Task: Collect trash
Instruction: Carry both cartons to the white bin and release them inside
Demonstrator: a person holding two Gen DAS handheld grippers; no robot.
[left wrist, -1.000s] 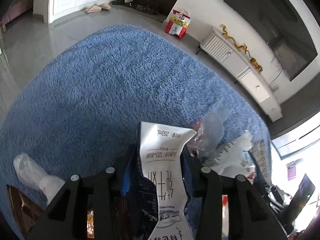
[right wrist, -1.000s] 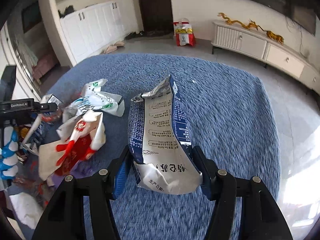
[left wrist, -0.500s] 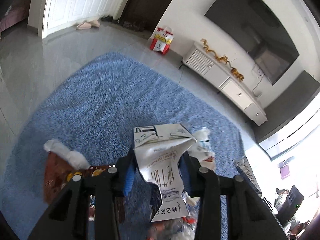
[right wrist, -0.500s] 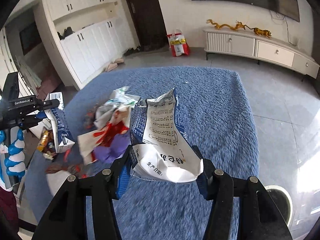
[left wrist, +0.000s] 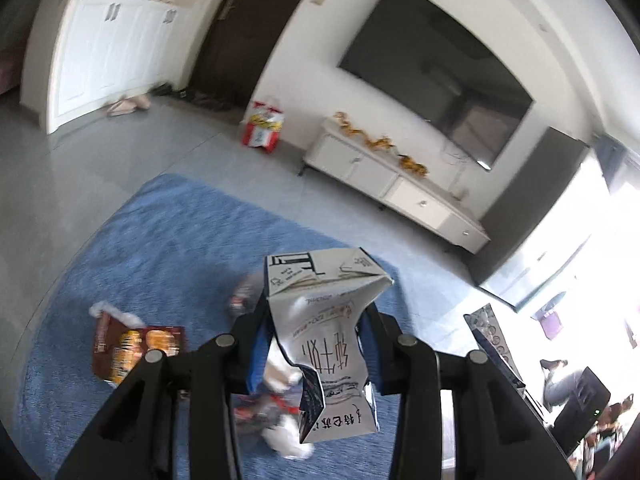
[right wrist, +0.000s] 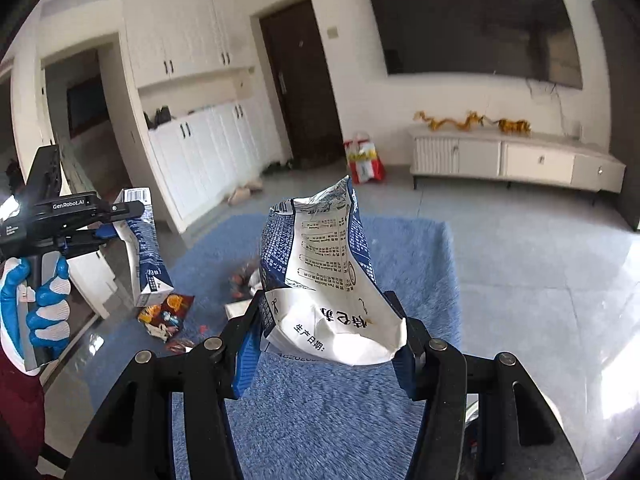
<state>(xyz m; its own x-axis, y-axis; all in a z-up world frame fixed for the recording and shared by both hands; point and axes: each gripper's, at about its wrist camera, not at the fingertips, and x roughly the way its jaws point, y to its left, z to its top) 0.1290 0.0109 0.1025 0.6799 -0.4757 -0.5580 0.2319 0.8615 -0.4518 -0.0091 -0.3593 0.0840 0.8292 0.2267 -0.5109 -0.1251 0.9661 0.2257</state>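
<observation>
Both crushed milk cartons just came up off the blue rug: left hand-held gripper clamps one carton, right hand-held gripper pinches the other carton, leftover wrappers below still need collecting.

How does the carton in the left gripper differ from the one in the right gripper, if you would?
The left carton is pinched narrow at its middle; the right carton is squashed wider and flatter. The left shows large black characters, the right small printed panels. Both are crumpled blue-and-white cartons, clamped above the rug.
</observation>
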